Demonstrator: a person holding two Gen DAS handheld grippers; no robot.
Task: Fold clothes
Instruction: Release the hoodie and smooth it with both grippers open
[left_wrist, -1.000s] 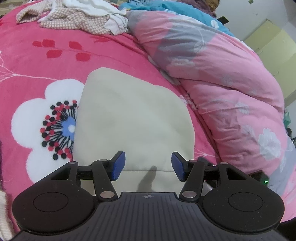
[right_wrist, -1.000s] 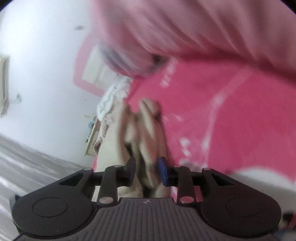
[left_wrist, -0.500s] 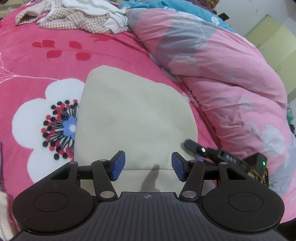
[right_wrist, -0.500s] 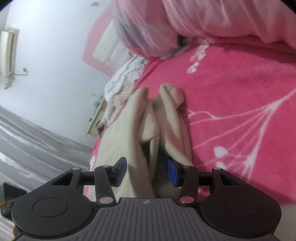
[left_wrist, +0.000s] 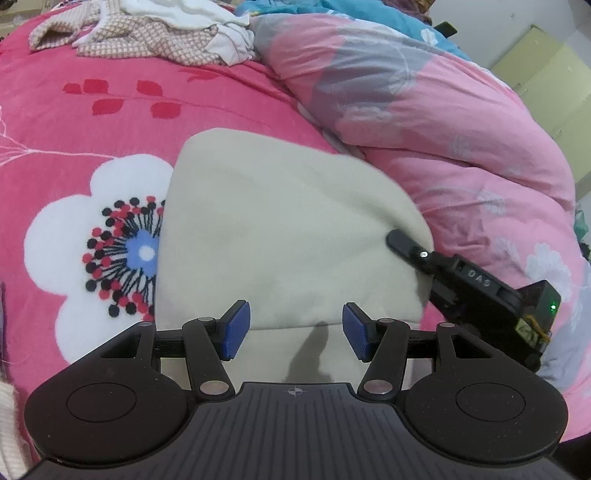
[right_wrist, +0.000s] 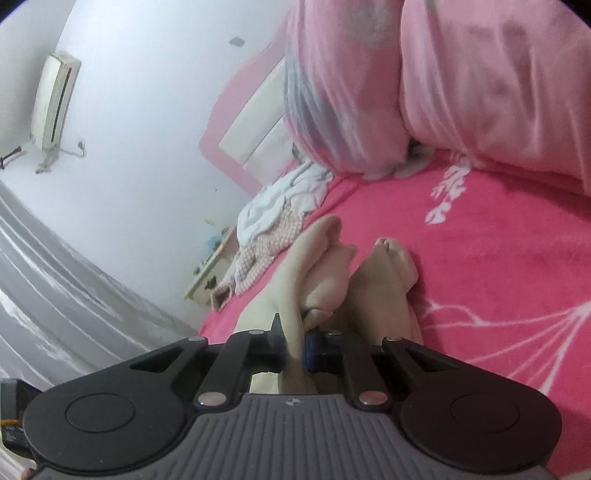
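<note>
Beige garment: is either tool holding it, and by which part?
The right tool is closing on a raised fold at the right edge of the beige garment. The left tool stands open above its near edge, holding nothing.

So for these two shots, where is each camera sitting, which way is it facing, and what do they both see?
Left wrist: rides the left gripper, looking down at the beige garment on the pink bedspread; its open fingers and the right gripper show.
Right wrist: rides the right gripper, looking low across the bed toward the white wall; its jaws are closing on a beige fold.
Shared: the garment, the bedspread, the pink quilt, the checked clothes pile.
</note>
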